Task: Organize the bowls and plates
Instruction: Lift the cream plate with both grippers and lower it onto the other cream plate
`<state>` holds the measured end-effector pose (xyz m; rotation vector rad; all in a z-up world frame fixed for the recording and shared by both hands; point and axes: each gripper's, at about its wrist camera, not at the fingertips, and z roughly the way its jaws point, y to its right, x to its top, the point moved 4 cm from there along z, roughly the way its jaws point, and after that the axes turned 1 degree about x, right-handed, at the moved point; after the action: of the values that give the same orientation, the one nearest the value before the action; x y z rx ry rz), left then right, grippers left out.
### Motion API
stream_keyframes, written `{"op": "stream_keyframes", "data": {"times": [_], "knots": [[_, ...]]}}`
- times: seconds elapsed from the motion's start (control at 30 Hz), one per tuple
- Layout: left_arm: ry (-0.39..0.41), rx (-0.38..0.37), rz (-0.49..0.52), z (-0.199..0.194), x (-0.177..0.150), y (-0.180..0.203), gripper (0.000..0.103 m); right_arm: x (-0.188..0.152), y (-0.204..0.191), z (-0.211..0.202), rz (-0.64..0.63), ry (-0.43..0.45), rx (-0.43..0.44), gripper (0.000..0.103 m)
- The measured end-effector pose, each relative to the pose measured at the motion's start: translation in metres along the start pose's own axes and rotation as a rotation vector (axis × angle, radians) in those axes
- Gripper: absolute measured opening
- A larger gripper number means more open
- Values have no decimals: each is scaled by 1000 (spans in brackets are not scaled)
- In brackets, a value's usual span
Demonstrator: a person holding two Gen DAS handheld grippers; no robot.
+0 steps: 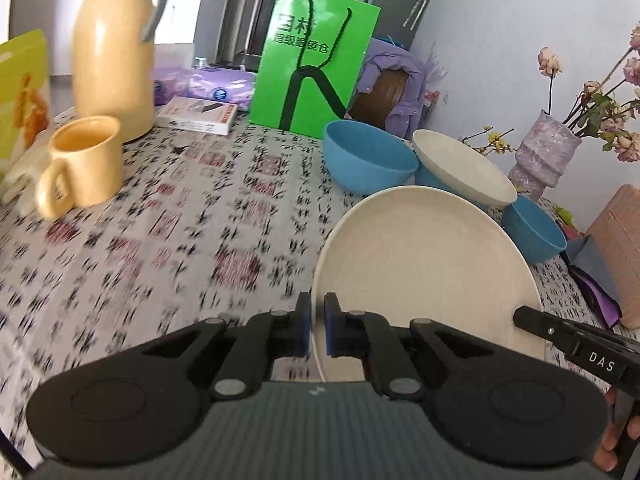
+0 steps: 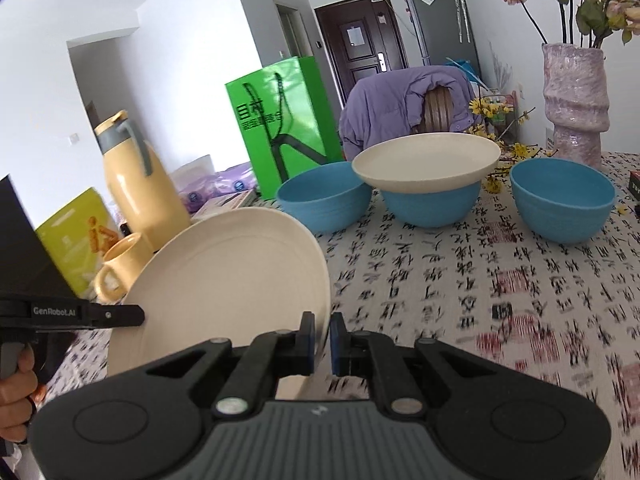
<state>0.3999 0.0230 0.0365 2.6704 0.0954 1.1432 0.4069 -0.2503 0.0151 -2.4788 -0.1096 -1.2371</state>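
Blue pads of my left gripper (image 1: 317,326) sit closed on the near rim of the big cream plate (image 1: 424,276), and my right gripper (image 2: 323,340) pinches the opposite rim of that same plate, so I carry it between both, tilted up off the table (image 2: 500,280) above its near edge. In the right wrist view the gap at the pads looks slightly wider than the rim, so I judge that side's hold to be the weaker one.

Beyond the plate, toward the far edge of the table, stand three blue bowls: the left blue bowl (image 2: 324,198), the middle blue bowl (image 2: 430,206) with a smaller cream plate (image 2: 428,160) resting on top of it, and the right blue bowl (image 2: 564,204). The smaller plate sits a little tilted on its bowl, overhanging all round.

Risks as I see them:
- Only thin rim is held on each side; if my hands drift apart or twist unevenly, the plate could slip out of one side and swing down onto the table.
- Lowering the big plate onto the smaller one may tip that one off its bowl, because it is merely perched there.
- Off to the left edge a yellow mug (image 1: 82,164) and a tall yellow flask (image 1: 116,44) stand close enough that a wide swing could clip them.
- At the far right corner the pink vase (image 2: 574,96) with flowers is top-heavy in my judgement; a knock there would be the worst outcome.
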Motion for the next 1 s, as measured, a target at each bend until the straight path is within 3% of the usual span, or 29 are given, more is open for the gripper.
{"op": "stream_keyframes", "data": {"times": [0.47, 0.73, 1.0], "knots": [[18, 33, -87, -72, -71, -32, 7, -58, -48, -53, -36, -20, 56, 8], [7, 58, -129, -91, -101, -59, 7, -88, -74, -59, -47, -48, 85, 8], [-2, 76, -150, -87, -106, -72, 8, -98, -88, -50, -75, -70, 70, 9]]}}
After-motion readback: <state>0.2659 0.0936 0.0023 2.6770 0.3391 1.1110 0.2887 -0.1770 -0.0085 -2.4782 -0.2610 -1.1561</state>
